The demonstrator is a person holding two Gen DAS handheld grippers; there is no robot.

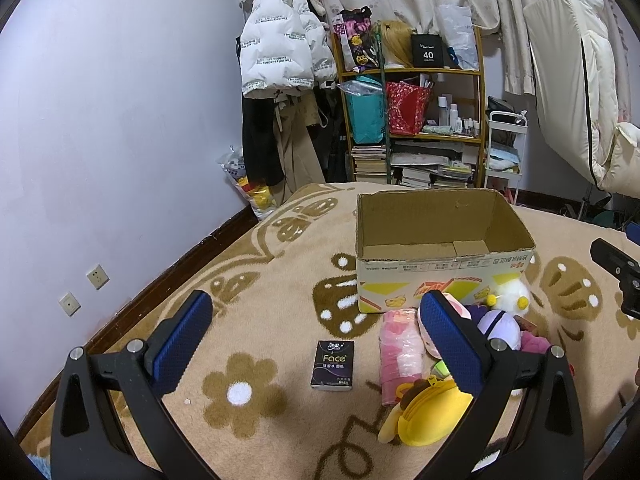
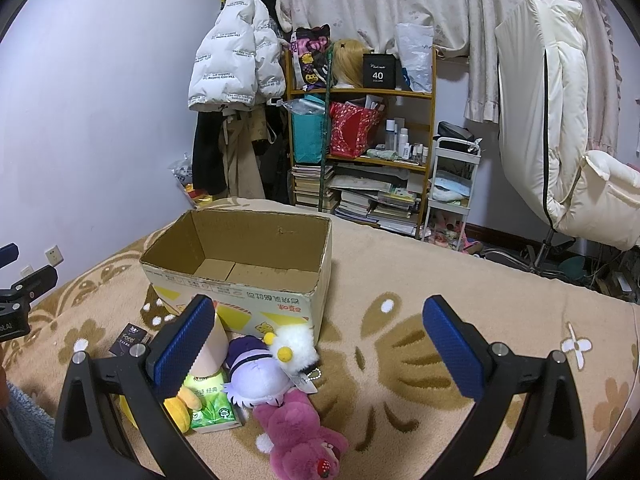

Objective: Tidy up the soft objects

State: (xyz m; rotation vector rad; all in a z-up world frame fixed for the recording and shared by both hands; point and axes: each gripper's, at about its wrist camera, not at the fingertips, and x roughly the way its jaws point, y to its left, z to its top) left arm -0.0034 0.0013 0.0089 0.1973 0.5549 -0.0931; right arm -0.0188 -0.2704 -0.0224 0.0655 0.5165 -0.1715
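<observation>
**Both tongs empty, box empty, pile still on the bed**

We see both tongs spread wide with nothing between the pads. Left tongs (image 1: 316, 344) hang over the blanket (image 1: 280, 280); right tongs (image 2: 320, 346) likewise.

Cardboard box (image 2: 256, 276) stands upright on the bed, top open, nothing inside that we can make out. In the right wrist view it's at 12 o'clock from the pile.

The soft stuff is heaped against the box's near wall:
- white fluffy plush (image 2: 298, 346), touching the box front
- purple-and-white plush (image 2: 256, 376), just beside it
- pink bear (image 2: 298, 436), at 6 o'clock of the heap, nearest the right tongs
- yellow plush (image 1: 428, 412), partly behind the left tongs' right finger
- pink wrapped roll (image 1: 400, 352), lying flat
- green tissue pack (image 2: 210, 408), wedged under the plushes
- dark "Face" tissue pack (image 1: 333, 365), alone at 9 o'clock of the heap

We judge nothing is sorted yet; first pick is pending.

Risks from here:
- Items overlap. Closing on one plush may drag a neighbour or snag the ball chain on the white one.
- Plush compresses; a shallow pinch on fur could slip mid-carry.
- The box is light and sits on a soft blanket, so a knock on the rim could shove or tip it.
- Both tongs converging on the same heap could collide.
- The flat tissue packs sink into the pile of the blanket, so they're hard to get under.
</observation>
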